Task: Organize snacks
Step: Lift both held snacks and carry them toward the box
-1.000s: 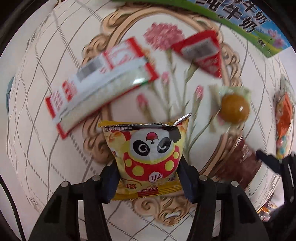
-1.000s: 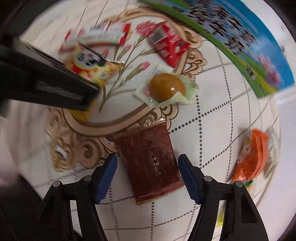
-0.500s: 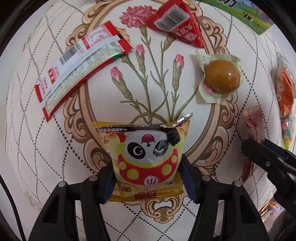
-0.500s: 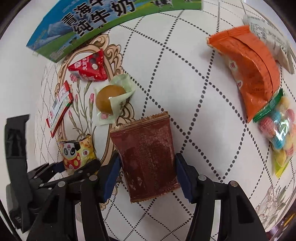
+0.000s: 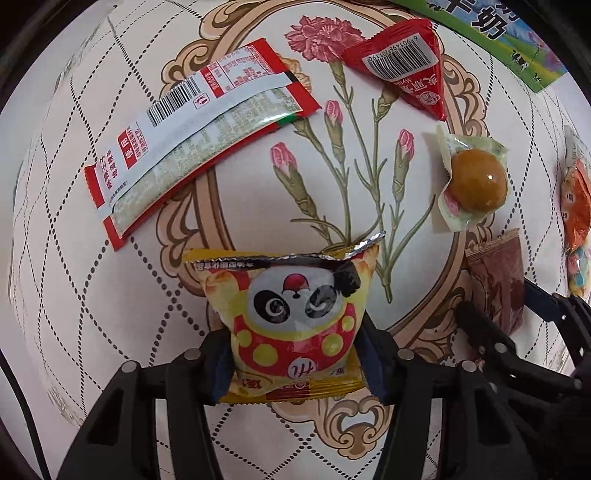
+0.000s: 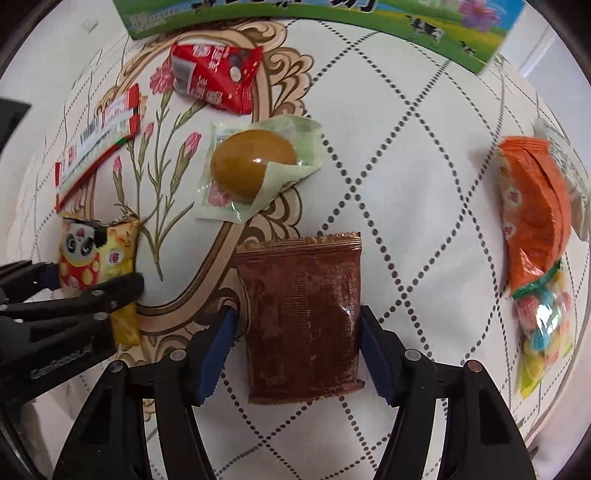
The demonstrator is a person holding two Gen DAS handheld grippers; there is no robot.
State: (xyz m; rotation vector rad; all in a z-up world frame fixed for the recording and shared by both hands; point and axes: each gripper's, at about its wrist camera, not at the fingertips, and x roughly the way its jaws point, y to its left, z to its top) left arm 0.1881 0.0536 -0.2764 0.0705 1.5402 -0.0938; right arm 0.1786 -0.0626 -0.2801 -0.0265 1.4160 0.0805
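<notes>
- Working both hands at once: left gripper (image 5: 295, 363) has the yellow panda bag (image 5: 291, 317) between its blue pads, jaws closing, pads pressed on the bag's lower sides.
- Right gripper (image 6: 297, 354) straddles the brown packet (image 6: 303, 317), which lies flat on the tablecloth (image 6: 424, 166). Jaws opening, a sliver of cloth shows on the left side, so pads off the wrap and not clamped.
- Progress, as I judge it: early. No sorted group shows yet; snacks lie scattered, each on its own.
- Left to do, prob: long red-white packet (image 5: 199, 136), red triangular pack (image 5: 402, 68), wrapped brown egg (image 5: 476, 181), orange bag (image 6: 532, 218) and candy bag (image 6: 546, 328).
- Egg sits just beyond the brown packet, near its top edge, not touching.
- Orange and candy bags overlap, well apart to the right.
- Green milk carton (image 6: 443, 33) lies along the far edge.
- In the way: the two grippers work close side by side; could bump on the lift, I'd say.
</notes>
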